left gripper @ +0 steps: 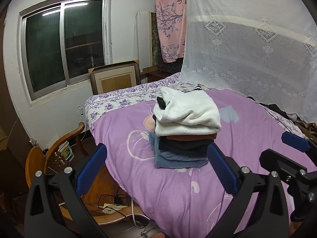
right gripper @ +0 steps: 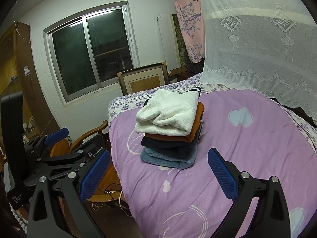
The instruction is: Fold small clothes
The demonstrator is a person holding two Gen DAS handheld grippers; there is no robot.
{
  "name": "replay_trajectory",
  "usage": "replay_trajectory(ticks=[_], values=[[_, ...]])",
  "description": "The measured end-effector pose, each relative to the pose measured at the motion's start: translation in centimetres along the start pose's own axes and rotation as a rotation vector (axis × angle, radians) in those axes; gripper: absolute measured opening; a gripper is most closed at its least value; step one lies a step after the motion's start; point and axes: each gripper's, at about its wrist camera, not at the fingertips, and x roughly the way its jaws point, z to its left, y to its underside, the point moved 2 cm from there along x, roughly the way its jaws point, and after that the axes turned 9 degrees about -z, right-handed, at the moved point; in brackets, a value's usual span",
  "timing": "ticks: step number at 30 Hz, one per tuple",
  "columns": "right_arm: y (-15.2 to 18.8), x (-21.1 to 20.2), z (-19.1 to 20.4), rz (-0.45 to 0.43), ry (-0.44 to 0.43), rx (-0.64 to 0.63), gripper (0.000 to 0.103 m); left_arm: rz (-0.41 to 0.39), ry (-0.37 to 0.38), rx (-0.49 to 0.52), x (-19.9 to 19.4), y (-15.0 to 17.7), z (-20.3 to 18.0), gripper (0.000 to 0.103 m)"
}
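Observation:
A stack of folded small clothes stands on the purple bedspread: a white knit piece on top, then a brown one, a dark one and a blue fleece one at the bottom. The same stack shows in the right wrist view, white piece on top, blue fleece below. My left gripper is open and empty, just in front of the stack. My right gripper is open and empty, also in front of the stack. The right gripper also shows at the right of the left wrist view.
A wooden chair stands left of the bed with cables and a power strip on the floor. A white lace mosquito net hangs over the bed's right side. A window and framed picture are behind.

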Motion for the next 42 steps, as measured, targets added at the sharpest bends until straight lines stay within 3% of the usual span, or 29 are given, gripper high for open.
replay_trajectory(ticks=[42], values=[[-0.17,-0.46,0.16,-0.002,0.000,-0.003,0.100,0.000,-0.002,0.001,-0.05,0.02,0.10,0.099]])
